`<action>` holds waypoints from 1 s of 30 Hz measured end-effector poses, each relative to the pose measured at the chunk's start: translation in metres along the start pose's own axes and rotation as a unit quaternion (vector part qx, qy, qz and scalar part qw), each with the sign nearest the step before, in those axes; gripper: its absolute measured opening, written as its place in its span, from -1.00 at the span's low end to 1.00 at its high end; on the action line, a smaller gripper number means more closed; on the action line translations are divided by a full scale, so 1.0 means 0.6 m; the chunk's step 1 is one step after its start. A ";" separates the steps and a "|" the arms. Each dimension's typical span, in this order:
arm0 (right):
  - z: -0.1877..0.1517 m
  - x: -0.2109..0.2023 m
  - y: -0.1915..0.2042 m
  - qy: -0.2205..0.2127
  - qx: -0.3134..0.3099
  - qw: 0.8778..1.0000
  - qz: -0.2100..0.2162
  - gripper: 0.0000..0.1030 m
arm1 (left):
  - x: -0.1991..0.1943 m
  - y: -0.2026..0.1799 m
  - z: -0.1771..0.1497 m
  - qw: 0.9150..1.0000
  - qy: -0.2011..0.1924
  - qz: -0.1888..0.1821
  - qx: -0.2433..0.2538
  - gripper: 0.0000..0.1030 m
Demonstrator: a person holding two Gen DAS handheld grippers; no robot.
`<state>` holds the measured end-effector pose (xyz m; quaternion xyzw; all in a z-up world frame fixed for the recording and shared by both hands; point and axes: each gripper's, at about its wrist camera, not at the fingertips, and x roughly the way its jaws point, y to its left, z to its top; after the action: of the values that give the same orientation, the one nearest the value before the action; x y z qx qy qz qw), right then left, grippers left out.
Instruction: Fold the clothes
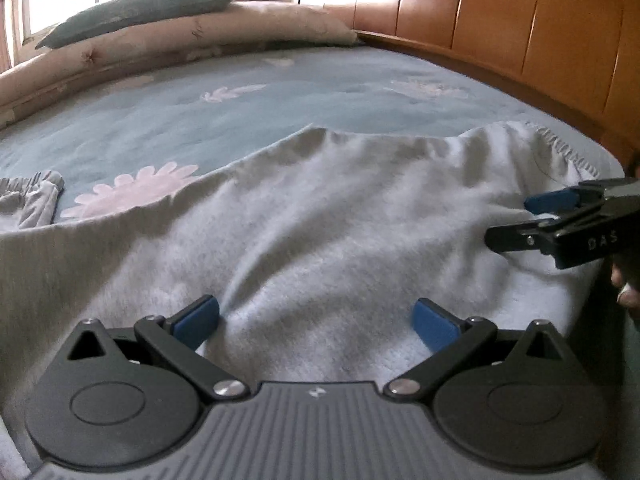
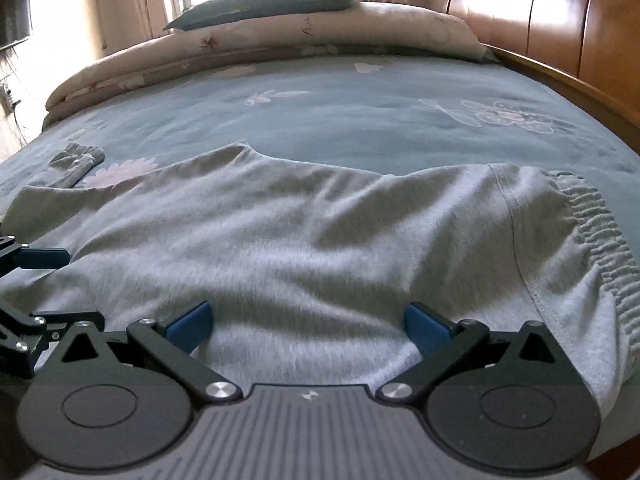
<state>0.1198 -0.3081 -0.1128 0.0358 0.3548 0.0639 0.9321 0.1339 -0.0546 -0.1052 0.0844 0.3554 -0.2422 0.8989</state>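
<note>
The grey trousers (image 2: 320, 232) were spread along the near edge of the bed (image 2: 360, 120). Both the left gripper (image 1: 316, 320) and right gripper (image 2: 308, 322) were held spread, empty; a near-edge pinch was judged next.

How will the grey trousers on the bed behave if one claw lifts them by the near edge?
The grey trousers look soft and floppy: the knit already lies in loose wrinkles, so they will probably sag and drape rather than hold shape. The gathered elastic waistband seems thicker and may hang heavier. The fuzzy cloth probably will not slip from the open right claw once shut.
</note>
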 end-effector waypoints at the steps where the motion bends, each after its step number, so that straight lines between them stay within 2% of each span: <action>1: -0.001 -0.001 -0.001 -0.001 -0.001 1.000 0.001 1.00 | 0.000 0.001 0.000 1.000 0.000 -0.001 0.000 0.98; 7: -0.002 -0.004 0.000 -0.001 -0.004 1.000 0.001 1.00 | 0.001 0.009 -0.002 1.000 0.000 -0.017 -0.006 0.98; 16: -0.002 -0.008 -0.005 -0.002 0.007 1.000 0.008 1.00 | -0.023 -0.009 -0.012 1.000 0.014 -0.001 0.002 0.98; 22: -0.001 -0.004 0.001 0.001 0.000 1.000 0.001 1.00 | -0.028 0.001 -0.016 1.000 0.023 -0.015 0.008 0.98; 30: -0.001 -0.007 -0.002 0.002 -0.001 1.000 0.006 1.00 | -0.024 -0.010 -0.005 0.999 0.046 0.010 -0.006 0.99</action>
<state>0.1164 -0.3101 -0.1110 0.0372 0.3566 0.0701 0.9309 0.1201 -0.0537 -0.0977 0.0931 0.3967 -0.2267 0.8846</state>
